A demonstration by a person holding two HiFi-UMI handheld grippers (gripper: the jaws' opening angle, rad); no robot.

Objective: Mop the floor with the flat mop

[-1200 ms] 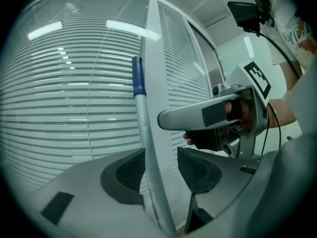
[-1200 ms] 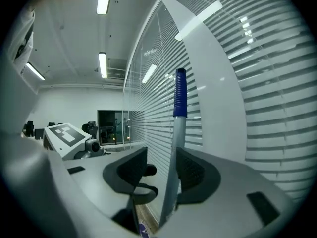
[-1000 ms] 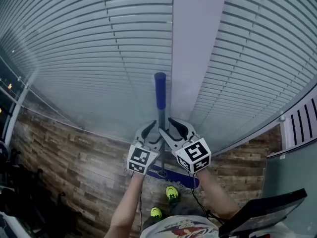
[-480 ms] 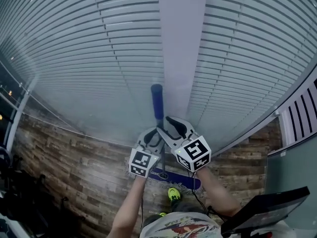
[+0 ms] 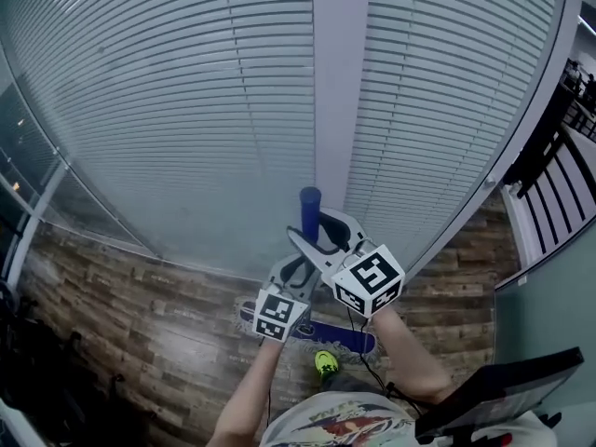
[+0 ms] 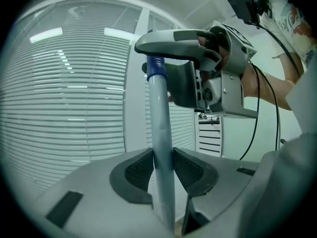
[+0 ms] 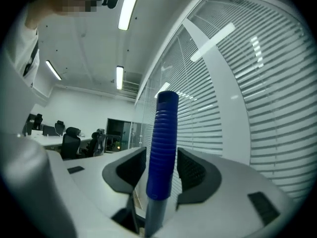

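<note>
The flat mop stands upright in front of me, its blue head (image 5: 340,336) on the wooden floor and its blue grip (image 5: 309,208) at the top of the grey pole (image 6: 161,133). My left gripper (image 5: 296,271) is the lower one; both pads press the grey pole (image 6: 162,165), and its jaws have just been closing on it. My right gripper (image 5: 322,233) is higher, level with the blue grip (image 7: 163,143). Its jaws have just been opening, and a thin gap shows on each side of the grip between the pads (image 7: 194,171).
Closed window blinds (image 5: 186,110) and a white pillar (image 5: 337,82) rise just beyond the mop. Wood-plank floor (image 5: 140,324) runs left and right. A slatted panel (image 5: 559,194) is at the right, a dark screen (image 5: 494,399) near my right elbow. Office chairs (image 7: 72,143) stand far left.
The right gripper has climbed the pole onto the blue grip, and the left gripper now sits clearly below it. The view has swung, with the pillar now straight ahead.
</note>
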